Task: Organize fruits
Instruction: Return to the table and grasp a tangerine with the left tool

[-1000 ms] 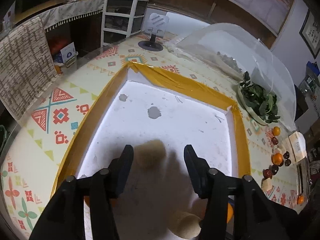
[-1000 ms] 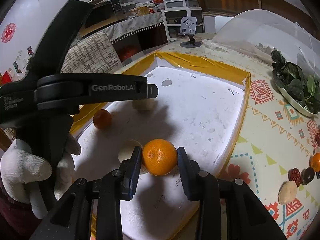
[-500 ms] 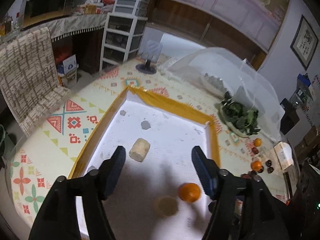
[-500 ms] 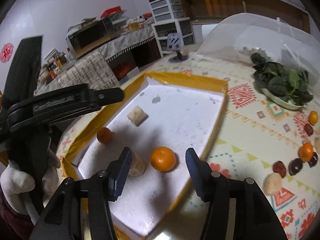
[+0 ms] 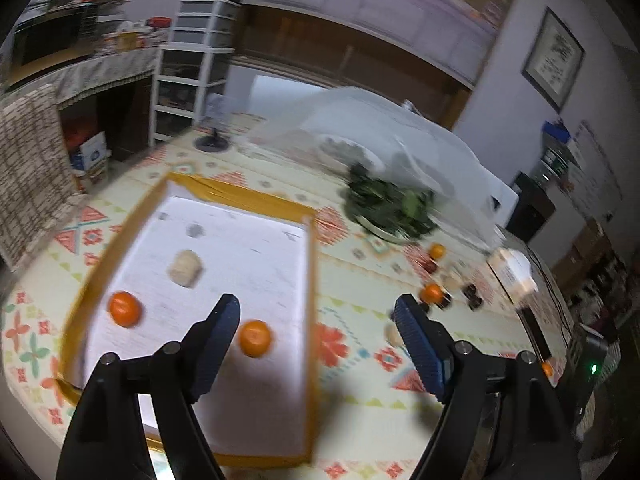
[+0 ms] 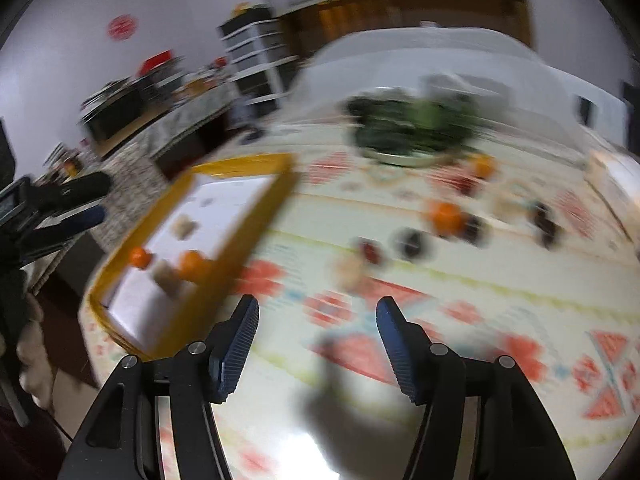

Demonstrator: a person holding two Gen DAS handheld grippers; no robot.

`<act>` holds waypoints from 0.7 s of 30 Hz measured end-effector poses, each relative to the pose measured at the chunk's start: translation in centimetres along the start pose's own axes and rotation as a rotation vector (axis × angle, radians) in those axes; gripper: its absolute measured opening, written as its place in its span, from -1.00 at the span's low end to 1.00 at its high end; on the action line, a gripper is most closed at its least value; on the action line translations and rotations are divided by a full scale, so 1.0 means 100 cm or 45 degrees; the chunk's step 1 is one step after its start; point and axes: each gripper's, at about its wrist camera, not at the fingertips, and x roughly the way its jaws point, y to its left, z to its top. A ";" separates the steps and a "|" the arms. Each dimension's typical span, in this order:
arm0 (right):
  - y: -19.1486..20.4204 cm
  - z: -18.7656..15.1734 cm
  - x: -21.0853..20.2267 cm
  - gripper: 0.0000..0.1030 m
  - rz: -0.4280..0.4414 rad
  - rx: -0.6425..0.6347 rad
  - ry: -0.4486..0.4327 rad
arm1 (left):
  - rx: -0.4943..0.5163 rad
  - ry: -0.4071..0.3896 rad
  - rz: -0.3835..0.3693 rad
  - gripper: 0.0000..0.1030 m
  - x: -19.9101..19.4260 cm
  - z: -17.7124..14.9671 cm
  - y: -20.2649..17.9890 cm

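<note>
A white tray with a yellow rim (image 5: 310, 272) (image 6: 256, 216) lies on the patterned table. In it are two oranges (image 5: 125, 308) (image 5: 255, 338) and a pale tan fruit (image 5: 184, 268); the right wrist view, which is blurred, shows the oranges (image 6: 140, 258) (image 6: 191, 261) too. More fruit lies loose on the table to the right: an orange (image 5: 431, 293) (image 6: 446, 213), dark round fruits (image 5: 472, 296) (image 6: 412, 242) and a pale one (image 6: 350, 272). My left gripper (image 5: 316, 312) is open and empty above the tray's right edge. My right gripper (image 6: 318, 312) is open and empty above the table.
A plate of leafy greens (image 5: 394, 208) (image 6: 412, 132) stands at the back under a clear dome cover (image 5: 400, 132). A small carton (image 5: 514, 270) lies at the right edge. A chair back (image 5: 28, 168) and drawer unit (image 5: 200, 52) stand beyond the table.
The right gripper let go of the orange in the tray and swung right over the table. Both grippers rose and opened wider; the left one turned right.
</note>
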 end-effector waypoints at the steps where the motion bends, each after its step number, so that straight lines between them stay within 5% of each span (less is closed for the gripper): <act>1: -0.022 -0.005 -0.012 0.27 -0.051 0.033 -0.015 | 0.018 0.011 -0.013 0.54 0.003 -0.003 -0.008; 9: -0.188 -0.053 -0.125 0.27 -0.507 0.373 -0.133 | 0.096 0.085 -0.080 0.54 0.033 -0.017 -0.052; 21: -0.258 -0.074 -0.153 0.27 -0.607 0.551 -0.186 | 0.167 0.238 -0.136 0.54 0.097 -0.017 -0.102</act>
